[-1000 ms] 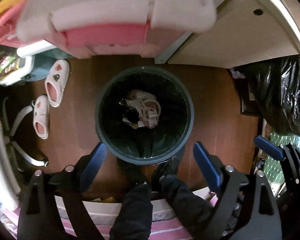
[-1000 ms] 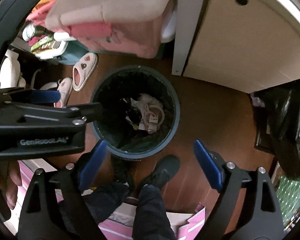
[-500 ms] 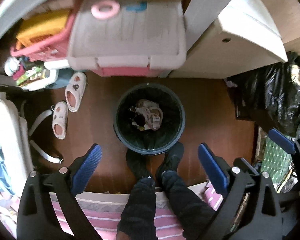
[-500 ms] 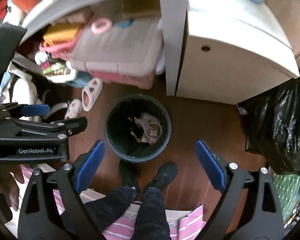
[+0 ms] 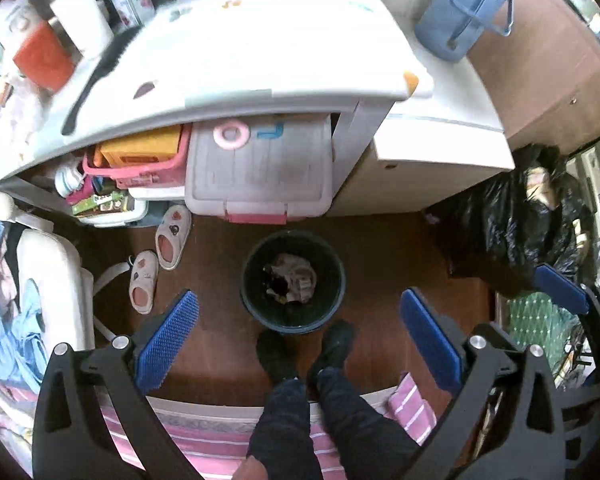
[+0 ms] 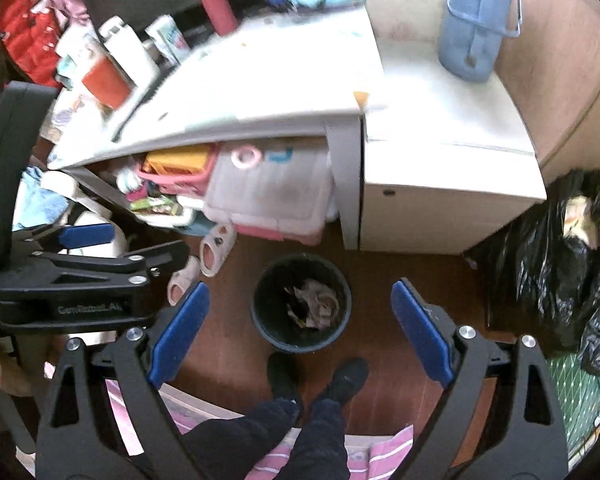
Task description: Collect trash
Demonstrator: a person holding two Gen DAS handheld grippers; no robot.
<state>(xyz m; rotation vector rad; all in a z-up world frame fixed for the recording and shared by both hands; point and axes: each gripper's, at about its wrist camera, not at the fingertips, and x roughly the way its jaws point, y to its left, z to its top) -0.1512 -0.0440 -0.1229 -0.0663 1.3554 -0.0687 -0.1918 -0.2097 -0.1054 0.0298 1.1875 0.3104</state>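
Observation:
A round dark trash bin (image 5: pixel 256 300) stands on the wooden floor far below, with crumpled trash (image 5: pixel 292 278) in it; it also shows in the right wrist view (image 6: pixel 264 320). My left gripper (image 5: pixel 300 340) is open and empty, high above the bin. My right gripper (image 6: pixel 300 332) is open and empty too, at about the same height. The left gripper's body (image 6: pixel 72 280) shows at the left of the right wrist view. Small bits lie on the white desk top (image 5: pixel 260 48).
Under the desk are a pink-latched storage box (image 5: pixel 260 176) and a toy basket (image 5: pixel 140 160). Slippers (image 5: pixel 160 256) lie left of the bin. A black garbage bag (image 5: pixel 532 216) sits right. A blue jug (image 5: pixel 464 8) stands on a white cabinet (image 6: pixel 440 152). The person's feet (image 5: pixel 308 352) are by the bin.
Both grippers have risen well away from the bin, which looks much smaller now. The desk top and the cabinet top have come into view. Both grippers stay open.

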